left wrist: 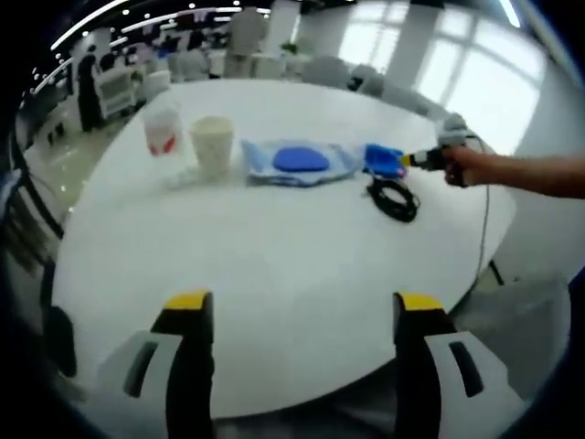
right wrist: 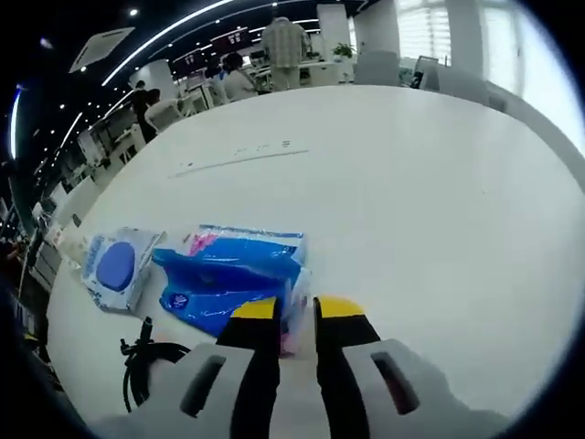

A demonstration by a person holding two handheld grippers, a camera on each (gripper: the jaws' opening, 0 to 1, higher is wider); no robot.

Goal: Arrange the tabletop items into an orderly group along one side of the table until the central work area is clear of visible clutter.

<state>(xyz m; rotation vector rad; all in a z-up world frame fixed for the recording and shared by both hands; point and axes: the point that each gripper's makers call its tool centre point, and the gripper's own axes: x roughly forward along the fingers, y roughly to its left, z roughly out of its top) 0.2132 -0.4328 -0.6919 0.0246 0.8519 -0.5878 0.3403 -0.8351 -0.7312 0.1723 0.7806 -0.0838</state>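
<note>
Left gripper view: cups (left wrist: 212, 142), wipes (left wrist: 300, 162) and cable (left wrist: 394, 198) line the table's (left wrist: 274, 274) far edge; right gripper (right wrist: 295, 315) pinches tissue pack (right wrist: 233, 274), left gripper (left wrist: 306, 306) released.

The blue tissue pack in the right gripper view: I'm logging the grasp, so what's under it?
Under the blue tissue pack only the white table shows. The right gripper pinches its near edge, hiding that part. The wipes pack and black cable lie beside it.

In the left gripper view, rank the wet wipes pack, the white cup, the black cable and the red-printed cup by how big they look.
1. wet wipes pack
2. white cup
3. black cable and red-printed cup: they look alike in size, so I'm not ranking them.
</note>
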